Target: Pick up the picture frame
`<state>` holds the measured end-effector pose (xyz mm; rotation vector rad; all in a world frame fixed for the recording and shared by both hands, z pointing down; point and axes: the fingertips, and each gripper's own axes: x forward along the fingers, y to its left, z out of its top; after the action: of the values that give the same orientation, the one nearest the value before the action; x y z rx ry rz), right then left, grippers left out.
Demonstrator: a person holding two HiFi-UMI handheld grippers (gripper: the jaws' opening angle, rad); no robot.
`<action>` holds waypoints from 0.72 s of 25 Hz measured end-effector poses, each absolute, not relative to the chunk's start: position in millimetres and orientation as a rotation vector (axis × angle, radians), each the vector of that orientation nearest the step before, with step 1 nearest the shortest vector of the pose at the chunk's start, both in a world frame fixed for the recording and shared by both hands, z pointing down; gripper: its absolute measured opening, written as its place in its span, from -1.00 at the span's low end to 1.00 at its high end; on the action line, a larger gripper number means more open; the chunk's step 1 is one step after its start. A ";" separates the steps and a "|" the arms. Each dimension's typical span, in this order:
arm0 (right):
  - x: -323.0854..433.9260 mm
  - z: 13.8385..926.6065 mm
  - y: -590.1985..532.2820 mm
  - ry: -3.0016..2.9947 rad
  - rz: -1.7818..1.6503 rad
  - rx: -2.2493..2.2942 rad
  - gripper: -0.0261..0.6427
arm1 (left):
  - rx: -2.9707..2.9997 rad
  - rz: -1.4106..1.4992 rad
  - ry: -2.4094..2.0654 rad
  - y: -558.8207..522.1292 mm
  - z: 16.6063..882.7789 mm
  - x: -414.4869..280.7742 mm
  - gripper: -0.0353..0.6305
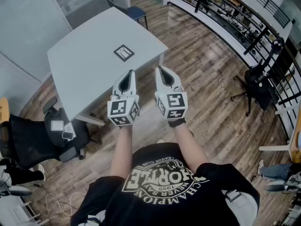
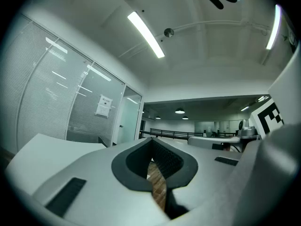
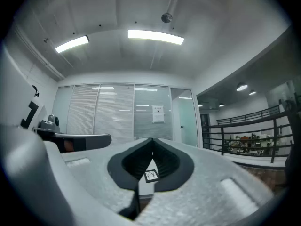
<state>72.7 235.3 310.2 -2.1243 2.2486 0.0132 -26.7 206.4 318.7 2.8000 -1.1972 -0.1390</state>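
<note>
The left hand-held gripper point(image 1: 128, 74) and right hand-held gripper point(image 1: 161, 69) are hovering clenched, empty; jaws need opening before reaching picture frame point(image 1: 124, 52) on desk point(image 1: 89, 67).

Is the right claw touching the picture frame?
Apart. The head view shows bare table between the right claw and the picture frame.

Black white-lettered T-shirt point(image 1: 162, 185), grey left gripper point(image 1: 130, 74) and right gripper point(image 1: 160, 70).

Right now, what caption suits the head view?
Left tool and right tool, both shut, face a small dark picture frame on a grey square table.
</note>
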 end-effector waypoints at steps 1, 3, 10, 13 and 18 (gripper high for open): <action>77.0 307.4 235.9 2.241 0.027 -2.115 -0.93 | 2.803 -0.136 -1.194 206.4 318.6 -21.2 -0.88; 86.2 304.0 237.1 2.223 0.042 -2.105 -0.93 | 2.807 -0.127 -1.184 206.0 319.8 -9.8 -0.88; 126.0 312.9 242.2 2.218 0.010 -2.145 -0.93 | 2.790 -0.110 -1.139 206.1 330.2 36.9 -0.88; 144.5 316.4 247.2 2.202 -0.008 -2.167 -0.93 | 2.799 -0.109 -1.111 209.9 331.4 57.8 -0.88; 161.0 340.1 259.0 2.210 -0.074 -2.182 -0.93 | 2.785 -0.110 -1.090 220.6 344.4 81.0 -0.88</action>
<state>161.0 259.0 340.1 -2.1819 2.2095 -0.0736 81.0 220.6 344.4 2.7845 -1.0897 -0.1103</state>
